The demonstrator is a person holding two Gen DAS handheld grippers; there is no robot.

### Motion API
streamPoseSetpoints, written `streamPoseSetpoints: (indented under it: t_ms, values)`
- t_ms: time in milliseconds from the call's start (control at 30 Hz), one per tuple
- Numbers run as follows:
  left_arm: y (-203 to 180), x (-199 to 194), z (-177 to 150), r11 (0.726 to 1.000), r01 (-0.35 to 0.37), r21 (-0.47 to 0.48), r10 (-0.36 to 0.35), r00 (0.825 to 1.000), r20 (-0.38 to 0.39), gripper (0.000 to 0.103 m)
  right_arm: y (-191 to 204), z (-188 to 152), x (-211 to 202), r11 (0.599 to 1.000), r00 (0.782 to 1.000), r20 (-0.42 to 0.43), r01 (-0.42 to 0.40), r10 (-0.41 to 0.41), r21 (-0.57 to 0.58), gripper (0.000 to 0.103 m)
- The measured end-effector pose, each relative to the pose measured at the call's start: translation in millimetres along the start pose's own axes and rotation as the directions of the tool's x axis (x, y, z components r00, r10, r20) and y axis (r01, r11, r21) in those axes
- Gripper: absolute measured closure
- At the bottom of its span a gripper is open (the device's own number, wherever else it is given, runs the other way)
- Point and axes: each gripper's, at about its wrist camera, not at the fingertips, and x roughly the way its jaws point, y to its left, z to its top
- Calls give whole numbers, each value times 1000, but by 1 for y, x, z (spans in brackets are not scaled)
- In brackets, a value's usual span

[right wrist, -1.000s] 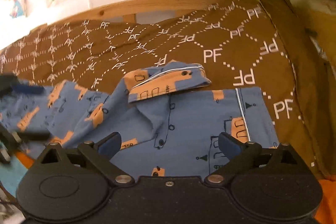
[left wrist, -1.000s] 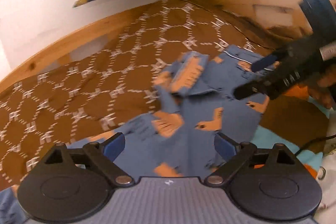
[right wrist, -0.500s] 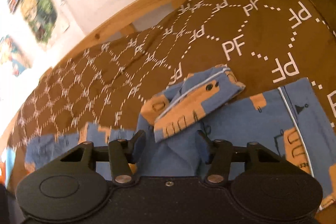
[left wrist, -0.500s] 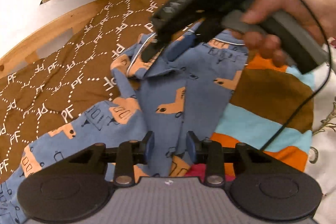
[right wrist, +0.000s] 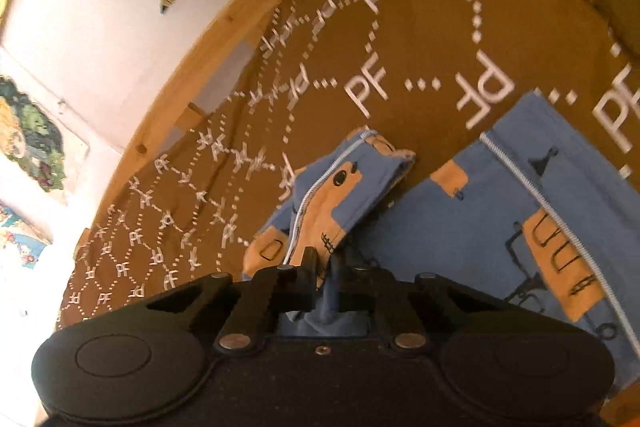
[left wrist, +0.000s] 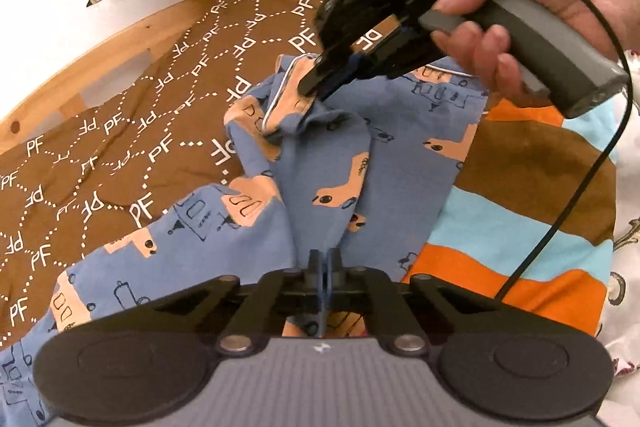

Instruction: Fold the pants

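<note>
Both grippers point(left wrist: 325, 259) point(right wrist: 325, 267) pinch soft pants point(left wrist: 400, 155) (creased).

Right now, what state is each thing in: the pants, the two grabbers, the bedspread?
Pants: rumpled, not folded, pinched in two places.
Left gripper: shut on the pants.
Right gripper: closing on a bunched fold of the pants.
Brown bedspread: spread out beneath the pants.

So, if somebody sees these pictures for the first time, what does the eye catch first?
First, the blue pants with orange print, lying crumpled in the middle of the brown bedspread with white PF letters. Next, the right gripper in a person's hand, closing on a bunched fold near the piped edge. The left gripper pinches the fabric at the near edge.
</note>
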Motion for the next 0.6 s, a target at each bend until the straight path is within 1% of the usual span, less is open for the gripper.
streamPoseSetpoints:
  t_ms: [100,167,267,333,367,467,600]
  values:
    - [3,-7,2,1000,15,3,-15,1000,16,102,1,4,-24,999,1000,16,20,-19,-46,98]
    - [6,-14,5,999,44,6,-44,998,36,102,3,10,-46,994,999,17,47,-46,-95,98]
    - [9,-26,9,994,109,24,-110,992,65,102,2,24,-76,980,994,-17,99,-104,-172,100]
    - [7,-30,10,992,119,53,-122,990,70,102,0,34,-94,962,986,-43,145,-159,-230,100]
    - [6,-29,10,991,122,63,-126,990,66,102,-2,38,-99,956,981,-69,160,-182,-246,100]
    - [3,-21,7,989,132,63,-134,990,33,102,-18,32,-100,943,965,-104,209,-242,-259,100]
    - [-2,-15,0,987,135,85,-135,991,-2,102,-28,16,-91,910,945,-108,259,-308,-324,100]
